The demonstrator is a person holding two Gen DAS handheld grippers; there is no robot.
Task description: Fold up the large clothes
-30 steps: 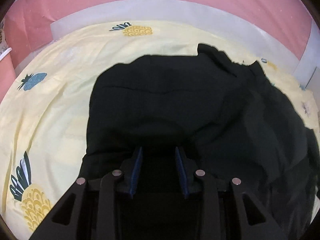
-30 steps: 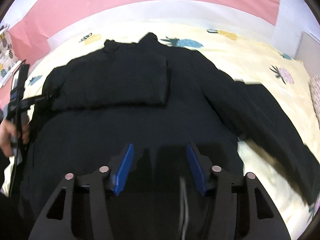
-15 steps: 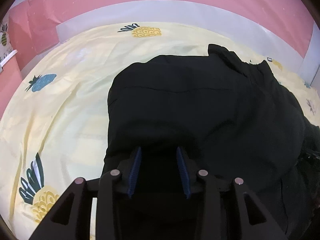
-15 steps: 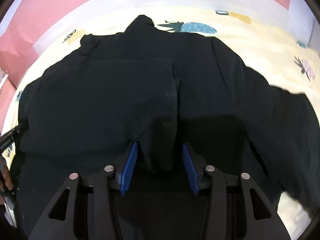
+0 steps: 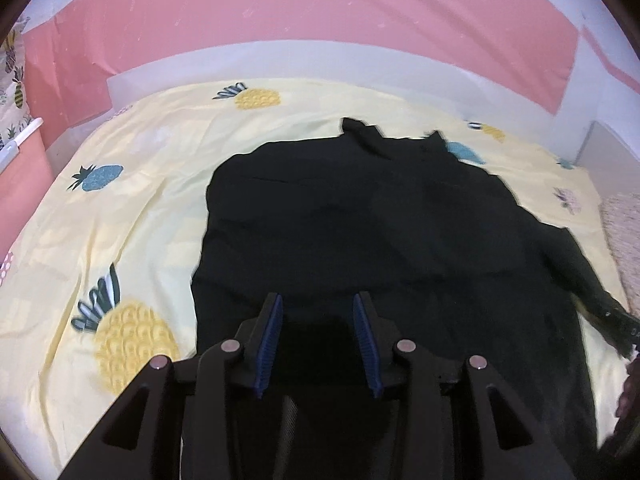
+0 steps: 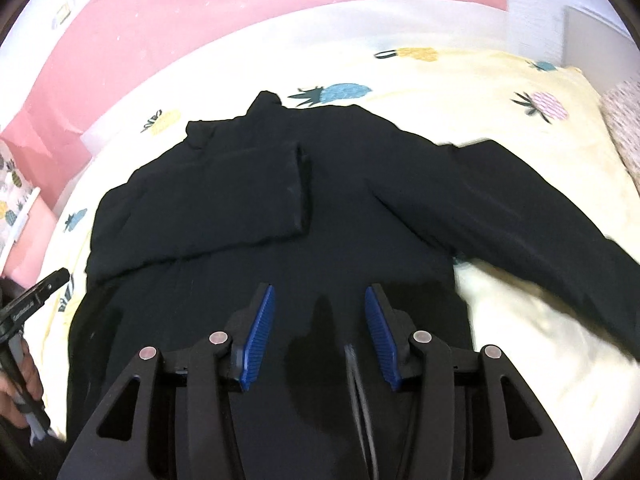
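Observation:
A large black jacket [image 6: 280, 216] lies flat on a yellow pineapple-print bedsheet [image 6: 500, 92], collar towards the wall. Its left sleeve [image 6: 224, 196] is folded across the chest. Its right sleeve [image 6: 520, 208] stretches out to the right over the sheet. The jacket also fills the left wrist view [image 5: 380, 232]. My left gripper [image 5: 318, 300] is open and empty above the jacket's lower left part. My right gripper [image 6: 320, 292] is open and empty above the jacket's lower middle.
The sheet [image 5: 120, 208] shows to the left of the jacket. A pink wall [image 5: 320, 12] with a white ledge [image 5: 280, 60] runs behind the bed. A patterned pillow [image 5: 624, 240] lies at the right edge. The left gripper [image 6: 32, 304] shows at the right wrist view's left edge.
Both grippers have pulled back from the jacket, so more of the bed shows. The right gripper, which hung over the folded sleeve's cuff, is now nearer the hem. Both stay open.

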